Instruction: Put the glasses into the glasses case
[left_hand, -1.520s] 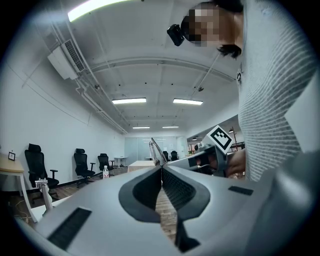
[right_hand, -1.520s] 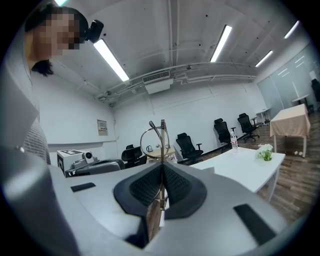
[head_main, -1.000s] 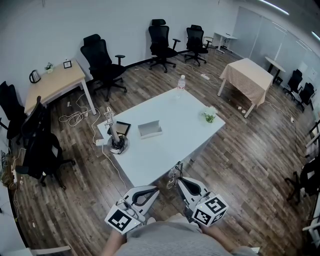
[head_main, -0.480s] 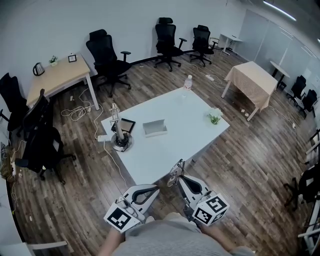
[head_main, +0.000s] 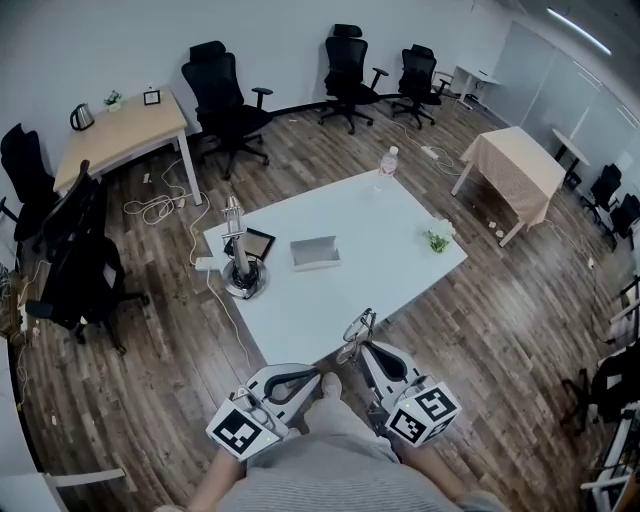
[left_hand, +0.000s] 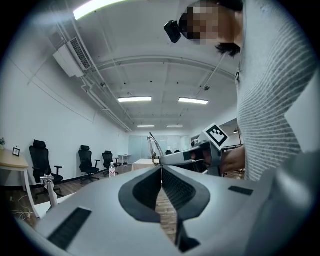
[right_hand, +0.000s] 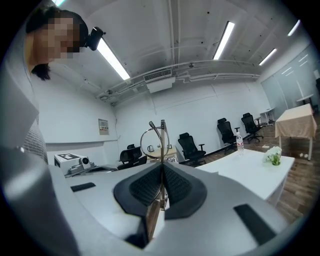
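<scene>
The glasses case (head_main: 315, 252) lies open, grey, near the middle of the white table (head_main: 390, 225). My right gripper (head_main: 362, 344) hovers at the table's near corner, shut on the thin metal-framed glasses (head_main: 356, 330). In the right gripper view the glasses (right_hand: 162, 142) stick up from between the closed pads of my right gripper (right_hand: 162, 166). My left gripper (head_main: 313, 372) hangs beside it, off the table's edge. In its own view the left gripper (left_hand: 161, 168) is shut with nothing between its pads, and the glasses (left_hand: 152, 145) show just beyond it.
On the table's left end a stand on a round black base (head_main: 243, 280) rises beside a black framed pad (head_main: 256, 244). A small plant (head_main: 437, 240) and a water bottle (head_main: 387, 160) sit at the far side. Office chairs (head_main: 225, 95), a wooden desk (head_main: 125, 130) and floor cables (head_main: 160, 208) surround it.
Both grippers have moved forward to the table's near corner, and the table now lies closer in the head view. The glasses stay held in the right gripper.
</scene>
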